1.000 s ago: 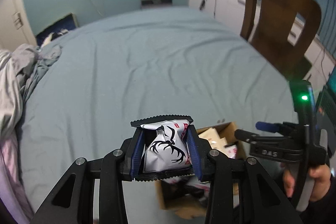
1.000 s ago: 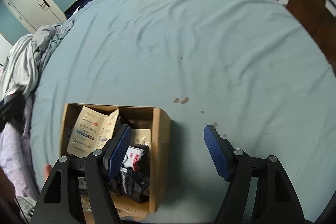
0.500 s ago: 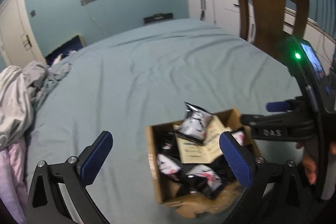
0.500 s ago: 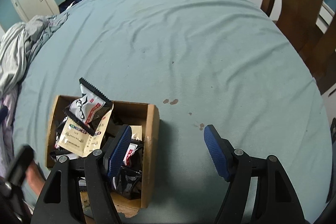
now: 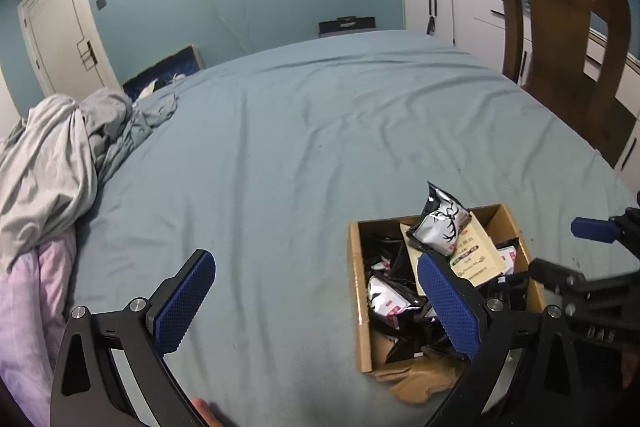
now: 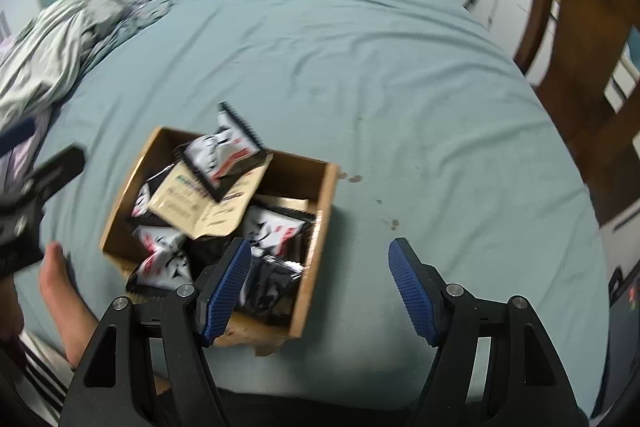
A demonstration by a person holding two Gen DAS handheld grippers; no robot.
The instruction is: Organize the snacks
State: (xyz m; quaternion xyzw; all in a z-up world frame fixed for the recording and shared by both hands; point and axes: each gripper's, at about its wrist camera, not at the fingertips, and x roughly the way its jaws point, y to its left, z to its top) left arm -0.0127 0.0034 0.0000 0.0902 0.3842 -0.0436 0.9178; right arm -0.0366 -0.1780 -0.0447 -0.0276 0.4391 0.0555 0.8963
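Blue-grey bedsheet (image 5: 304, 131) fills the room's middle, rumpled bedding (image 5: 52, 163) at its left edge. Left gripper (image 5: 316, 301) hangs with jaws spread wide and empty, having just opened. Right of its fingers sits the cardboard box (image 5: 354, 291) of snack packets; the antler-print packet (image 5: 440, 223) leans upright on top. Right gripper (image 6: 320, 285), also parted and empty, straddles the box's near corner, so it seems nearer.
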